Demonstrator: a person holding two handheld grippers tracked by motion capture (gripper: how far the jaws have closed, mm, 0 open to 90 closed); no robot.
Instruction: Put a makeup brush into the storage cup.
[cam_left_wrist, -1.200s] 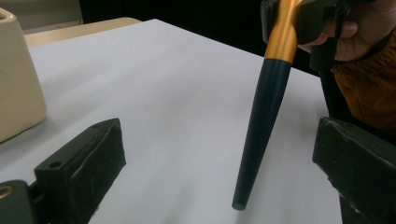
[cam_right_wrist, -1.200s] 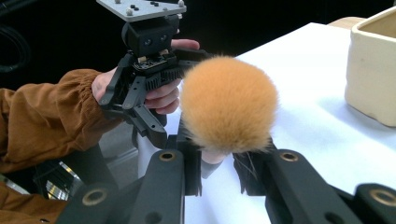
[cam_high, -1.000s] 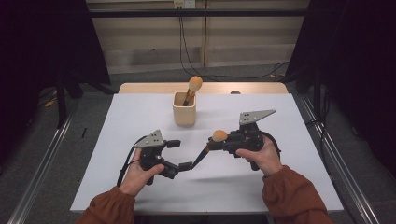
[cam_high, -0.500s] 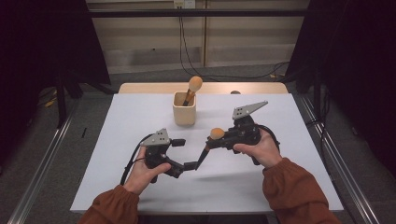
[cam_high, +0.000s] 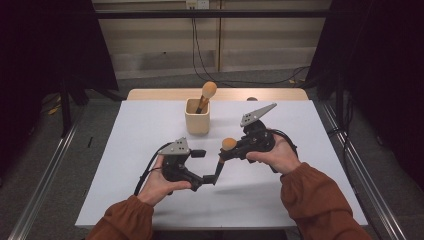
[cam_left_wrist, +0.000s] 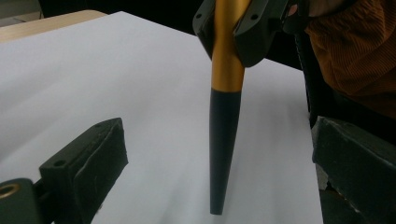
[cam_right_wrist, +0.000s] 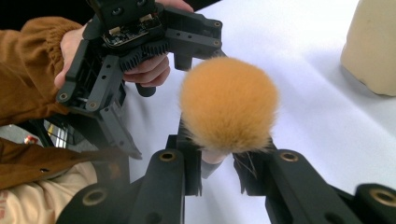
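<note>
Right now my right gripper (cam_high: 229, 153) is clamped on the brush (cam_high: 223, 159) at the ferrule, mid-frame, so my left gripper (cam_high: 210, 179), jaws apart around the black handle, can take it. Only the left gripper view reveals that gap. Farther up, the cup (cam_high: 197, 116) holds another brush (cam_high: 206, 94).

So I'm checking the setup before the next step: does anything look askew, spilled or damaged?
Nothing stands out. The right gripper holds one brush by its gold ferrule; the left gripper is open around its handle. The cup stands upright with the other brush in it.
</note>
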